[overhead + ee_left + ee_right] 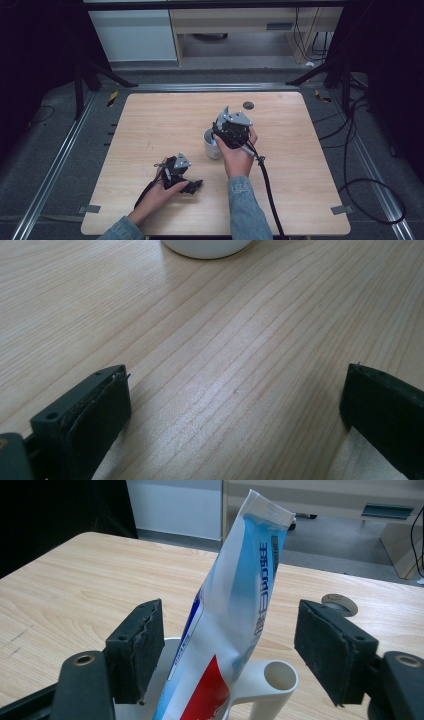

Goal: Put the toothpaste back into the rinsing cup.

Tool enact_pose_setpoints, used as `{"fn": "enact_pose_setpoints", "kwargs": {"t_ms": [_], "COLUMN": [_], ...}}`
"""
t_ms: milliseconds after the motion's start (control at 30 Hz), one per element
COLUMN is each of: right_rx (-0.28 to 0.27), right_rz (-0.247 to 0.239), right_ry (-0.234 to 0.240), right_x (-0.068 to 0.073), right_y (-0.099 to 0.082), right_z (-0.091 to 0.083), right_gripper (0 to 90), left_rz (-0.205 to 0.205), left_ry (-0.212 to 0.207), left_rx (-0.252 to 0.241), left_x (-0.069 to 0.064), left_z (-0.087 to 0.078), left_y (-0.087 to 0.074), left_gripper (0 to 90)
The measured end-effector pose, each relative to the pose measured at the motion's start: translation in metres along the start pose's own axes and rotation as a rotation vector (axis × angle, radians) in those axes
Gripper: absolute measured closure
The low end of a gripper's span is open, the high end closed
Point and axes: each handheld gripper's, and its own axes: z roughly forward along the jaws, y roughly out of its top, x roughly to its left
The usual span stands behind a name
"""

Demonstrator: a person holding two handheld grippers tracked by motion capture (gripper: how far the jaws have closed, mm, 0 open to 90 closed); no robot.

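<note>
The white cup [206,247] is cut off by the top edge; the toothpaste tube's [227,620] lower end is hidden inside it.

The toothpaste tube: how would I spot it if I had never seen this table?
Find the wooden table and the white cup near its middle. The toothpaste tube stands tilted in that cup, between the open jaws of the right gripper. It alone is blue, white and red, with a flat crimped top.
</note>
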Motion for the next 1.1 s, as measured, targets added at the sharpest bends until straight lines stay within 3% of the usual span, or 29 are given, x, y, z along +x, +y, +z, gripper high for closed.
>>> {"fn": "enact_pose_setpoints", "kwargs": {"t_ms": [267,433,567,733,1100], "right_rx": [0.013,0.043,0.053,0.067,0.085], "right_rz": [-0.026,-0.061,-0.079,-0.139,-0.198], "right_ry": [-0.004,-0.033,-0.038,-0.040,-0.040], "right_x": [-0.001,-0.001,-0.001,0.001,0.002], "right_y": [0.002,0.003,0.004,0.007,0.009], "right_z": [-0.003,-0.006,-0.007,-0.011,-0.018], "right_gripper": [20.3,11.5,9.9,8.0,7.2], "left_rz": [0.000,0.000,0.000,0.000,-0.001], "left_ry": [0.000,0.000,0.000,0.000,0.001], "left_rx": [0.000,0.000,0.000,0.000,0.000], "left_x": [0.000,0.000,0.000,0.000,0.000], "left_z": [0.000,0.000,0.000,0.000,0.000], "left_y": [0.000,0.000,0.000,0.000,0.000], "left_gripper": [0.0,0.0,0.0,0.0,0.0]}}
